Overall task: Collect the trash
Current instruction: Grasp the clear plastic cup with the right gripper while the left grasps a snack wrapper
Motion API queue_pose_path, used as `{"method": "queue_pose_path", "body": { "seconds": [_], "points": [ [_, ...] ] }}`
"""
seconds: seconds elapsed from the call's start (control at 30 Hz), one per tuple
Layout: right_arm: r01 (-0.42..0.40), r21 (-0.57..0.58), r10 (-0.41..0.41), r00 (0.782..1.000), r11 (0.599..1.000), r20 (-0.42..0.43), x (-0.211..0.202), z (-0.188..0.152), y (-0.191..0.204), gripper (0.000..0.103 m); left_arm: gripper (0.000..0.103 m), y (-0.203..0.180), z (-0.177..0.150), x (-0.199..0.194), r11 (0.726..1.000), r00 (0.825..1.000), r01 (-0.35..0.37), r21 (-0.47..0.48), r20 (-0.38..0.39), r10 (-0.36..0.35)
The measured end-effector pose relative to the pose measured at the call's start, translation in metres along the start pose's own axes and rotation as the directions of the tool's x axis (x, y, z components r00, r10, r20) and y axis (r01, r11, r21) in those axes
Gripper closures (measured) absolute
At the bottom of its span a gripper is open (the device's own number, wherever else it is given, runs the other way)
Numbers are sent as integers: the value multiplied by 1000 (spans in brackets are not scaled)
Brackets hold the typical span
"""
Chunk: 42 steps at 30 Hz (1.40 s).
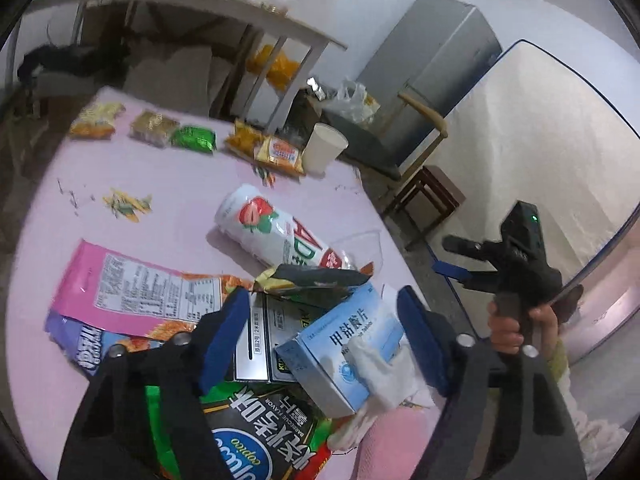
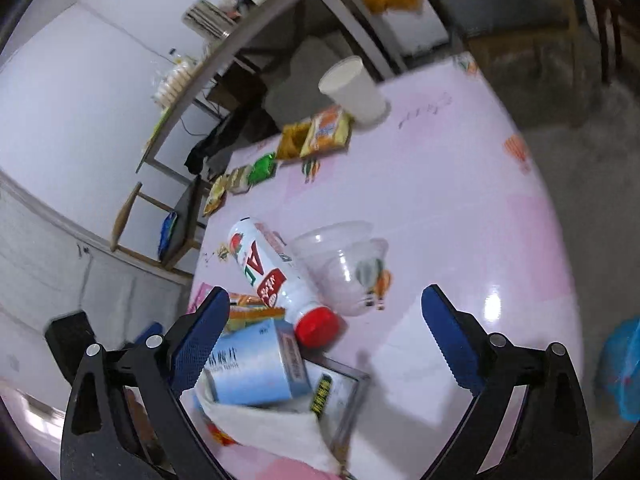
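- The left gripper has its jaws apart over the blue box at the near edge of the table, nothing clamped.
- The right gripper, also open and empty, is nearer the one bottle, whose red cap points toward it.
- Two clear cups lie beside the bottle; one paper cup stands at the far edge.

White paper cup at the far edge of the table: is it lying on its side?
No. The white paper cup stands upright on the pink table, open mouth up, beside the orange snack packet.
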State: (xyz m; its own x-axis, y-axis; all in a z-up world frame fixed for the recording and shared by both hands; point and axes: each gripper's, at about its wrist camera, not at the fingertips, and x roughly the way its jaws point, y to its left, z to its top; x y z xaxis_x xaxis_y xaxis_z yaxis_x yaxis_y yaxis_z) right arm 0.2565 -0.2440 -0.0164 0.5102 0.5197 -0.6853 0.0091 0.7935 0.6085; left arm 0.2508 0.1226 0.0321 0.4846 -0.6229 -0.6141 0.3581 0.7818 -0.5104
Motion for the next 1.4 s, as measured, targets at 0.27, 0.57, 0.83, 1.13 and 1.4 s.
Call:
{"method": "queue_pose_path", "body": {
  "seconds": [0.27, 0.57, 0.83, 1.13, 1.4],
  "points": [
    [20, 68, -12, 993, 997, -118, 43, 27, 4, 11, 56, 31, 17, 37, 991, 995, 26, -131, -93, -39],
    [65, 39, -56, 981, 997, -186, 78, 44, 2, 11, 71, 49, 16, 49, 978, 989, 68, -199, -114, -92],
    [77, -67, -89, 974, 995, -207, 87, 40, 11, 17, 71, 46, 16, 51, 987, 989, 52, -152, -128, -71],
    [90, -171, -127, 967, 981, -219, 94, 33, 30, 20, 90, 45, 17, 54, 988, 990, 46, -151, -125, -65],
    [118, -148, -150, 963, 982, -224, 103, 32, 20, 34, 102, 48, 17, 51, 987, 992, 51, -155, -109, -68]
  ]
}}
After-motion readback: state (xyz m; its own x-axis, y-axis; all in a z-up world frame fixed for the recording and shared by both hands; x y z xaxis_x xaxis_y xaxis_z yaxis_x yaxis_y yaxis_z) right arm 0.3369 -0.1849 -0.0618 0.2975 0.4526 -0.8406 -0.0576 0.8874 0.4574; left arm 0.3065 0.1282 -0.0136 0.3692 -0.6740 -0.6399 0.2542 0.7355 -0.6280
